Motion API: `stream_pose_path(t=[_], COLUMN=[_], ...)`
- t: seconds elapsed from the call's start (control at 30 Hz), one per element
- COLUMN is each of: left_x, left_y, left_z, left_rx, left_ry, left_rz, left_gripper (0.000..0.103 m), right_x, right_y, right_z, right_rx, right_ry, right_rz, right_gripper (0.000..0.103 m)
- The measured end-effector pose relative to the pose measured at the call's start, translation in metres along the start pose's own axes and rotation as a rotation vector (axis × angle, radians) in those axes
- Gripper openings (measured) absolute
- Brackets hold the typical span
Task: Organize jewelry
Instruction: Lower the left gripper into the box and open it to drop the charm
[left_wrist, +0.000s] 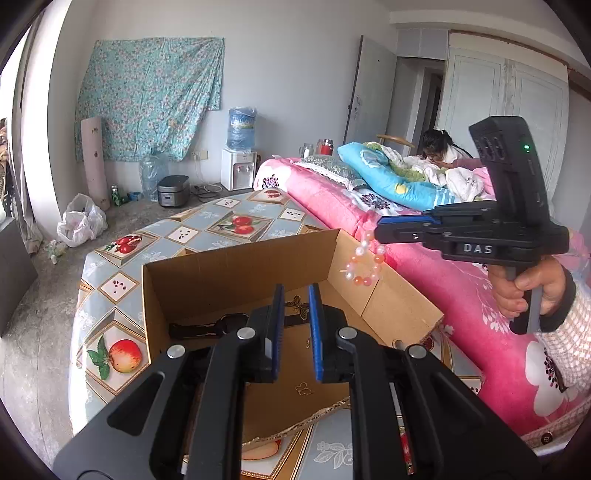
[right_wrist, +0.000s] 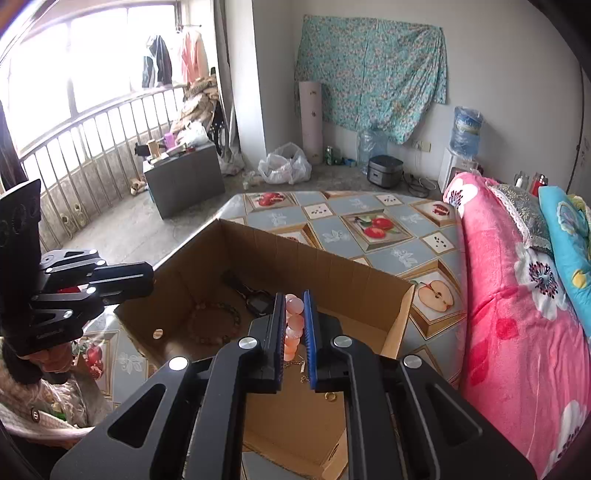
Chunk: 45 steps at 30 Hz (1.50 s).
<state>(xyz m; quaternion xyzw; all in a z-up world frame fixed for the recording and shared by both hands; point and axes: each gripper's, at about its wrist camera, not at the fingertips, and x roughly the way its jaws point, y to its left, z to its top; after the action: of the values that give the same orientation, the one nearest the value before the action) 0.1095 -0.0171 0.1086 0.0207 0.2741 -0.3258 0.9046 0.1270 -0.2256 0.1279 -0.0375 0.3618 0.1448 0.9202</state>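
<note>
— Your left gripper (left_wrist: 296, 332) sits nearest, jaws apart with nothing between them, over the cardboard box (left_wrist: 236, 266). Your right one?

— Your right gripper (right_wrist: 294, 332) is clamped on the pink bead bracelet (left_wrist: 365, 264), which dangles above the box's rim. A dark bracelet (right_wrist: 214, 323) and a watch (right_wrist: 258, 301) lie inside.

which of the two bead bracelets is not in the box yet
The pink and white bead bracelet, pinched in the right gripper and dangling above the cardboard box. The dark brown bead bracelet already lies on the box floor.
</note>
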Motion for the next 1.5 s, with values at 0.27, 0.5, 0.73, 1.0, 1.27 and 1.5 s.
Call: stream_pose_path(t=[0.27,0.5,0.73,1.0,1.27,1.5], left_x=[0.029,0.037,0.054,0.116,0.173,0.189], left_y=[0.017,0.027,0.02,0.008,-0.002,-0.007], left_z=[0.0,0.002,0.011,0.014,-0.01,-0.02], left_rx=[-0.033,-0.038,-0.044,-0.13,-0.219,-0.267], left_ry=[0.057,0.089,0.153,0.405,0.667,0.739], left_rz=[-0.004,-0.011,-0.061,-0.139,-0.236,-0.199], left_gripper=[0.012,0.012,0.012,0.012,0.012,0.013], right_x=[0.093,0.108,0.039,-0.025,-0.051,-0.069], right_y=[-0.005,-0.02,-0.043,-0.046,-0.073,-0.075], right_z=[0.019,0.016,0.013,-0.03,-0.068,-0.09], right_rx=[-0.099,-0.106,0.07,0.238,0.367,0.382], right_ry=[0.248,0.272,0.061,-0.074,-0.09,-0.112], right_rz=[-0.072,-0.161,-0.102,-0.059,-0.085,-0.12], right_gripper=[0.01,0.011,0.017,0.025,0.026,0.03])
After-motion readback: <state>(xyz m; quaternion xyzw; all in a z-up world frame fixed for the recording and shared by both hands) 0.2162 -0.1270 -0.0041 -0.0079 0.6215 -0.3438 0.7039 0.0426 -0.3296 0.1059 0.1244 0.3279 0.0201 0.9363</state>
